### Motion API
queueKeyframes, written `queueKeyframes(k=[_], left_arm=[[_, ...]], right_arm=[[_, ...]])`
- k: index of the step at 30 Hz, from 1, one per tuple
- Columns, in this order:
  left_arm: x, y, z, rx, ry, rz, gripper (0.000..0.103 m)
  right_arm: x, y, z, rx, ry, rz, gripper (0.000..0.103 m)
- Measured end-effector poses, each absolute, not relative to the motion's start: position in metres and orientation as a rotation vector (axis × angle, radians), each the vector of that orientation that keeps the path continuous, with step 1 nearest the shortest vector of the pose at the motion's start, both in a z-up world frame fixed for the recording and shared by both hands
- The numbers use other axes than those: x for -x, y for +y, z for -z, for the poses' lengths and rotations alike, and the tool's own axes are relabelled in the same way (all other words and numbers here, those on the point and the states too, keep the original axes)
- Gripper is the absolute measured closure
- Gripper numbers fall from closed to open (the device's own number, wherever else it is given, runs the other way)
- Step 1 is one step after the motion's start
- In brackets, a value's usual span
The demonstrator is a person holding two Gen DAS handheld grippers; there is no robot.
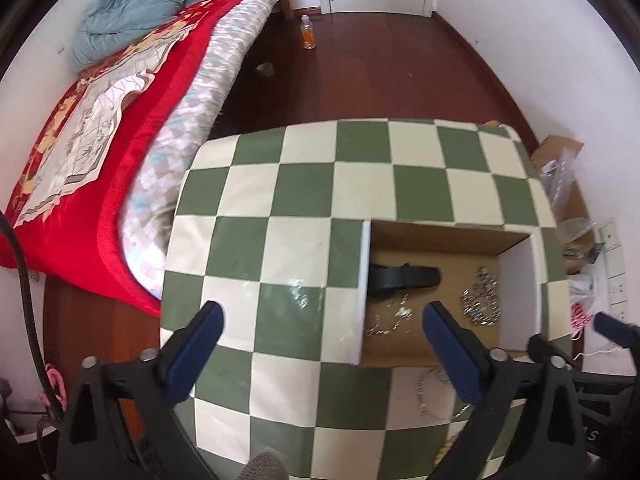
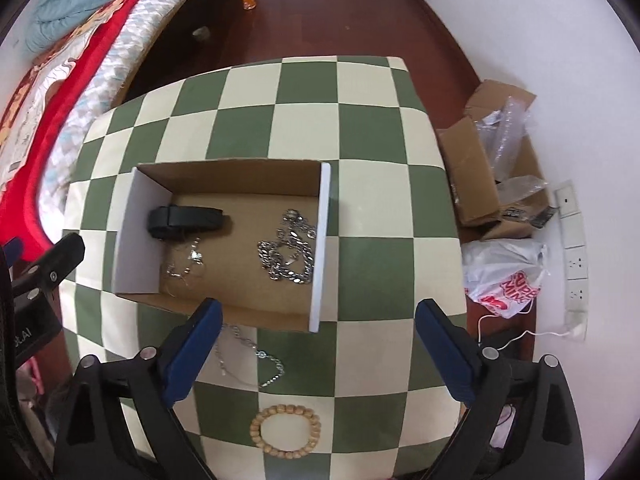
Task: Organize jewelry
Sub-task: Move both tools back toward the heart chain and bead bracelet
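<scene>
An open cardboard box [image 2: 224, 172] [image 1: 440, 228] sits on the green-and-cream checkered table [image 2: 360, 140] [image 1: 280, 200]. Inside lie a black watch strap [image 2: 186, 219] [image 1: 404, 276], a thin silver chain [image 2: 188, 266] [image 1: 390, 320] and a heavy silver chain [image 2: 288, 248] [image 1: 482, 300]. On the table in front of the box lie another silver chain [image 2: 248, 360] [image 1: 430, 392] and a wooden bead bracelet [image 2: 285, 427]. My right gripper [image 2: 316, 352] hovers open above that chain and bracelet, holding nothing. My left gripper [image 1: 322, 352] hangs open over the table left of the box.
A bed with a red cover [image 1: 100, 160] stands left of the table. On the wooden floor sit an orange bottle [image 1: 308, 32], a torn cardboard box with plastic wrap [image 2: 492, 152] and a white plastic bag [image 2: 506, 276] near wall sockets [image 2: 574, 248].
</scene>
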State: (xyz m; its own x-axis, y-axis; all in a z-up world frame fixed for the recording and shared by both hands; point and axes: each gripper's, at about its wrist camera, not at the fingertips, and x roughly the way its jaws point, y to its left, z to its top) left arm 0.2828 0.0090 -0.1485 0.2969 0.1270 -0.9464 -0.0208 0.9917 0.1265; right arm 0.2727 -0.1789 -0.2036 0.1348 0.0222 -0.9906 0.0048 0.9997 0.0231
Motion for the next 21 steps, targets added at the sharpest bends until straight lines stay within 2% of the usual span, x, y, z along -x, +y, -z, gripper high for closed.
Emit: queueKeyframes(k=[11, 21], left_arm=[[-0.249, 0.02, 0.16, -0.097, 1.22, -0.135, 0.0], [-0.216, 0.027, 0.127, -0.07, 1.117, -0.137, 0.0]], right_arm=[[-0.243, -0.176, 0.184, -0.019, 1.314, 0.006, 0.001], [-0.215, -0.168, 0.149, 0.004, 1.158, 0.01, 0.0]])
